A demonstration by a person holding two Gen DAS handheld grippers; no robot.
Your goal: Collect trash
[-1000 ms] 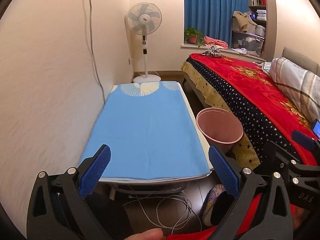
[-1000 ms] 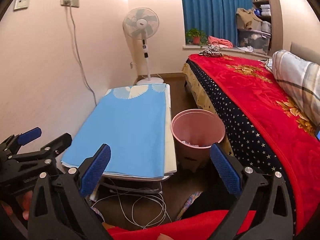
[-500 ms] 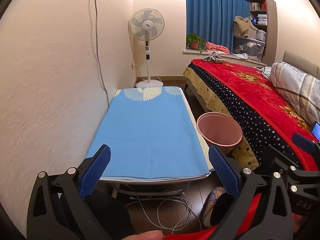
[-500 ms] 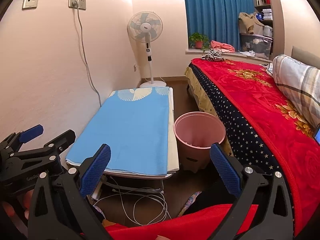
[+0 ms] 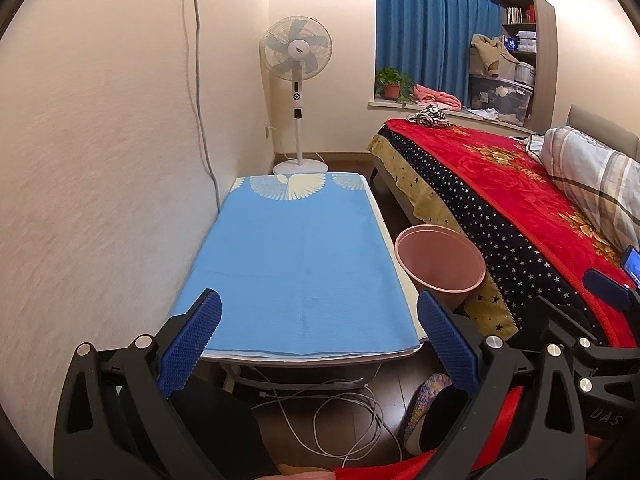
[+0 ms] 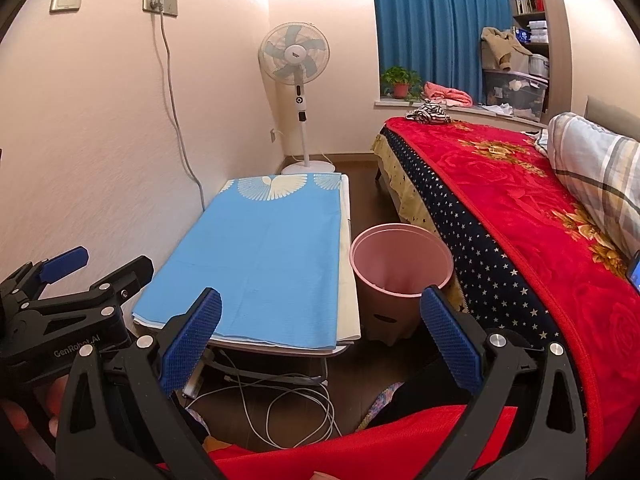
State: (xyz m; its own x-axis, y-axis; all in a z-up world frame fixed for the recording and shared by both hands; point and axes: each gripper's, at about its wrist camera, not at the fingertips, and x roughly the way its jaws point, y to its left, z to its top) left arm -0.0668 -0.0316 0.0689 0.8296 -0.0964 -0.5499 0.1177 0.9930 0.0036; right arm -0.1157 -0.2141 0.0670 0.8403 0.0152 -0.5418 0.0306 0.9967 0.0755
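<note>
A pink waste bin (image 5: pixel 440 266) stands on the floor between the low table and the bed; it also shows in the right wrist view (image 6: pixel 400 264), with something small and pale at its bottom. The low table carries a bare blue cloth (image 5: pixel 296 264), which also shows in the right wrist view (image 6: pixel 260 256). My left gripper (image 5: pixel 318 344) is open and empty, held above the table's near edge. My right gripper (image 6: pixel 320 344) is open and empty, in front of the bin and the table's near right corner. No loose trash shows on the table.
A bed with a red blanket (image 5: pixel 520 200) fills the right side. A standing fan (image 5: pixel 296 64) is at the far wall. White cables (image 5: pixel 340 420) lie on the floor under the table. The wall (image 5: pixel 100 180) runs along the table's left side.
Both grippers have lifted and drawn back a little, so the table and bin sit lower and smaller in view. The jaws stay open and empty.
</note>
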